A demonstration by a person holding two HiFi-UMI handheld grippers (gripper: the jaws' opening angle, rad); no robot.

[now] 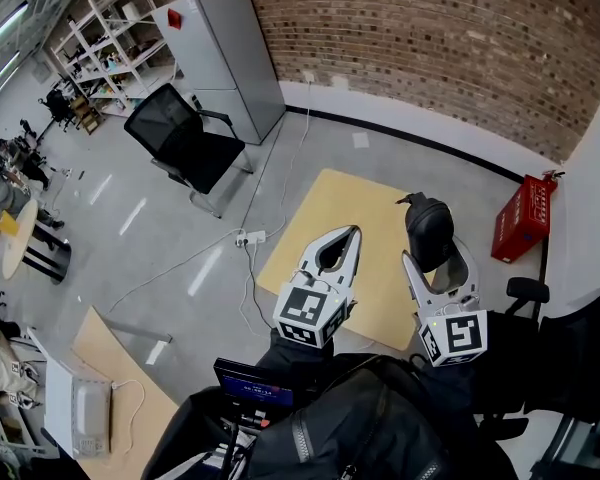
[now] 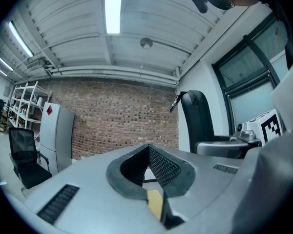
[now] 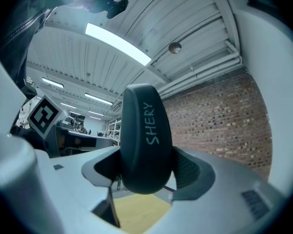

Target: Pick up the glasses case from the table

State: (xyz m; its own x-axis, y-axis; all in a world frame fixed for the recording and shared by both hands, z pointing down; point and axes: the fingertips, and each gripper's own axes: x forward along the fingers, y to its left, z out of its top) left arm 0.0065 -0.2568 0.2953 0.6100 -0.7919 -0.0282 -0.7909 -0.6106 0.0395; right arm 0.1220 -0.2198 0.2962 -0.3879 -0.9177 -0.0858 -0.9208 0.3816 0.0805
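My right gripper [image 1: 438, 260] is shut on the black glasses case [image 1: 428, 226] and holds it up above the light wooden table [image 1: 375, 258]. In the right gripper view the dark case [image 3: 145, 140], printed "SHERY", stands upright between the jaws of the right gripper [image 3: 146, 174], with the table [image 3: 139, 213] below. My left gripper [image 1: 353, 231] hangs over the table's left part, shut with nothing in it. In the left gripper view the ribbed pads of the left gripper [image 2: 147, 152] meet, with the brick wall behind them.
A black office chair [image 1: 185, 143] and a grey cabinet [image 1: 225, 53] stand beyond the table on the left. A power strip with cables [image 1: 250, 238] lies on the floor by the table's left edge. A red box [image 1: 523, 218] sits at the right wall.
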